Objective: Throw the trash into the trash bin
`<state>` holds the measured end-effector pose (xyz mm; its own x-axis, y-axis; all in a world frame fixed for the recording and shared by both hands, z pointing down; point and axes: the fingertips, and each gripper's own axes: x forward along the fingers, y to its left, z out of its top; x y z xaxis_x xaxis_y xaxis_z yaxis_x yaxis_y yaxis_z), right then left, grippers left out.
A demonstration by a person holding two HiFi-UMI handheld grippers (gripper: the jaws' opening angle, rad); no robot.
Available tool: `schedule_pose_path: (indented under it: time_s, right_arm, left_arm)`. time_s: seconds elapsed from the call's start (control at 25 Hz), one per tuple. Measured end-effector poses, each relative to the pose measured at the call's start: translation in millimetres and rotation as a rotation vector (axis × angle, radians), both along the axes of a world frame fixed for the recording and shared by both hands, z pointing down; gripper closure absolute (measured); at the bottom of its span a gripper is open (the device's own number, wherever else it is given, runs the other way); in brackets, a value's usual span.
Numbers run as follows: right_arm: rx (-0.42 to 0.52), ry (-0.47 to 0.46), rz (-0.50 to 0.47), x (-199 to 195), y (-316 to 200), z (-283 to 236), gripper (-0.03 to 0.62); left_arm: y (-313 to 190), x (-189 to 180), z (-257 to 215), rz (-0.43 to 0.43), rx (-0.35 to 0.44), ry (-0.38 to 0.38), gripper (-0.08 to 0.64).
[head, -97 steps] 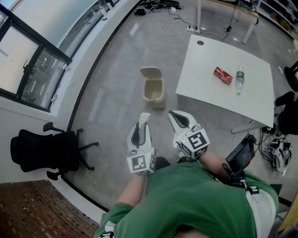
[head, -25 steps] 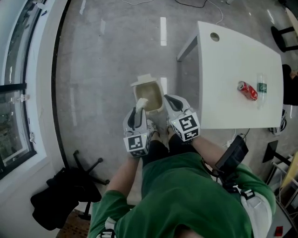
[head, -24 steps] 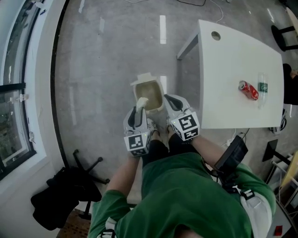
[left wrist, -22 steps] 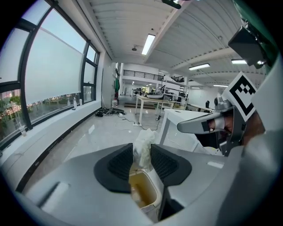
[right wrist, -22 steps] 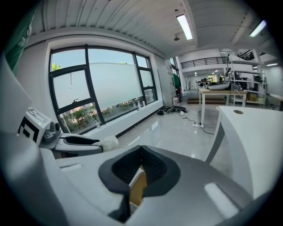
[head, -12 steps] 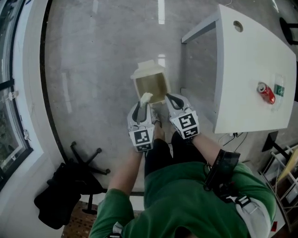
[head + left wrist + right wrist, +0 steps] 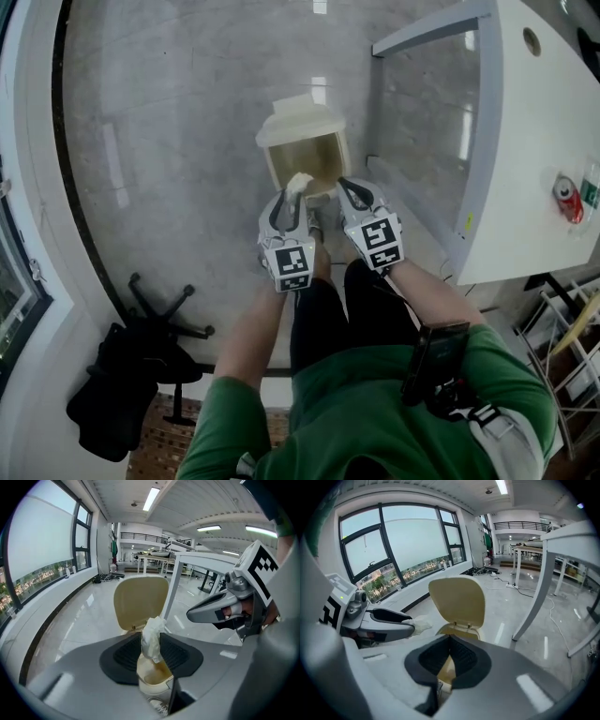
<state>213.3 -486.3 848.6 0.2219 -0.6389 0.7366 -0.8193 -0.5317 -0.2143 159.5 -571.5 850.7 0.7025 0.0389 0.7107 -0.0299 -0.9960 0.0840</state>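
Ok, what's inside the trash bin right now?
Only bare tan walls show inside the trash bin. The crumpled tissue is not in it: the left gripper holds it over the near edge. That gripper covers the near corner, and the bottom isn't clearly visible.

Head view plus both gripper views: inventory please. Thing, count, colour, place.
beige plastic trash bin: 1, beige, lid open, on the floor ahead of both grippers
crumpled white tissue: 1, white, between the left gripper's jaws, by the bin's near rim
white table: 1, white, right of the bin
red drink can: 1, red, lying on the table
clear plastic bottle: 1, clear with green label, beside the can, cut by the frame edge
black office chair: 1, black, lower left by the window
left gripper: 1, white and black, closed on the tissue
right gripper: 1, white and black, jaws together, empty
green shirt: 1, on the person, bottom of the head view
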Motion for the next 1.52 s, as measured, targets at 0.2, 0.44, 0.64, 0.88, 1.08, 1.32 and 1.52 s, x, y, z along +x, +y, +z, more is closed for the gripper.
schedule_pose_path:
  time_s: [0.2,0.44,0.64,0.88,1.08,1.32,1.52]
  right_arm:
    - [-0.021,-0.015,0.006,-2,0,42,0.588]
    - [-0.035,-0.027,0.03,-5,5,76,0.589]
    - [-0.045,-0.034,0.057,-6,10,93,0.589]
    - [-0.049,-0.041,0.071,-9,15,99,0.589]
    - [-0.046,-0.039,0.069,-9,14,97,0.588]
    - [-0.043,-0.036,0.073,-8,12,95,0.588]
    - [-0.033,-0.024,0.076,-4,8,87,0.588]
  left_arm:
    - [3,2,49,0.029,-0.002,-0.029,0.426]
    - [6,2,95,0.055,0.007,-0.077,0.426]
    - [9,8,121,0.08,0.026,-0.098,0.426]
    - [17,11,136,0.125,0.054,-0.126,0.416]
    - [22,18,134,0.146,0.041,-0.113,0.357]
    - [19,22,128,0.139,0.036,-0.096,0.357]
    - [15,26,118,0.132,0.039,-0.075,0.371]
